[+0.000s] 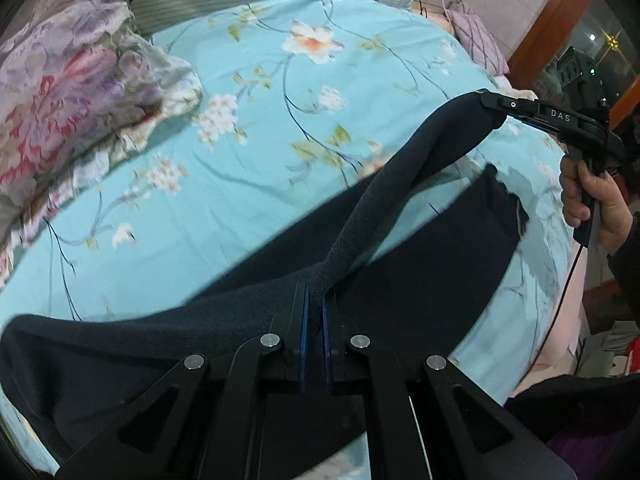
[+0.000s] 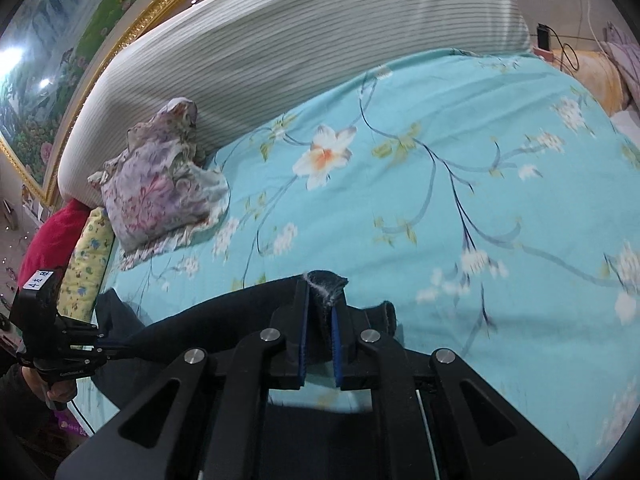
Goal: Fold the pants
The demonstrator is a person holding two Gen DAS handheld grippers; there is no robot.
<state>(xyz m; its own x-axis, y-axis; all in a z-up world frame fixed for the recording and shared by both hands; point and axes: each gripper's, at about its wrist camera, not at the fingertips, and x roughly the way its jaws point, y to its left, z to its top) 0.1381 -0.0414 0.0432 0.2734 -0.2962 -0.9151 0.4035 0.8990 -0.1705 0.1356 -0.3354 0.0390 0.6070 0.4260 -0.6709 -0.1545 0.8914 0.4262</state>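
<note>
- Pants (image 1: 400, 280), dark and knitted-looking, lie spread across the turquoise floral bedsheet (image 1: 240, 168), with one strip of their edge lifted off the bed and stretched between my two tools.
- Left gripper (image 1: 315, 300): I see its blue-lined fingers (image 1: 303, 344) pressed nearly together, pinching a narrow ridge of the dark fabric that rises toward the far end.
- Right gripper (image 2: 320, 304): its jaws sit a little wider, clamped on a thicker bunch of cloth (a pale, fuzzy seam shows at the tip).
- From the left camera, that right tool bites the top end of the raised strip, and the right hand (image 1: 592, 200) wraps its handle.
- Around the garment: a crumpled floral pillow (image 1: 68, 92) lies on the sheet well apart from the pants, and a striped bolster (image 2: 300, 52) runs along the head of the bed beneath a gold-framed painted headboard (image 2: 64, 52).
</note>
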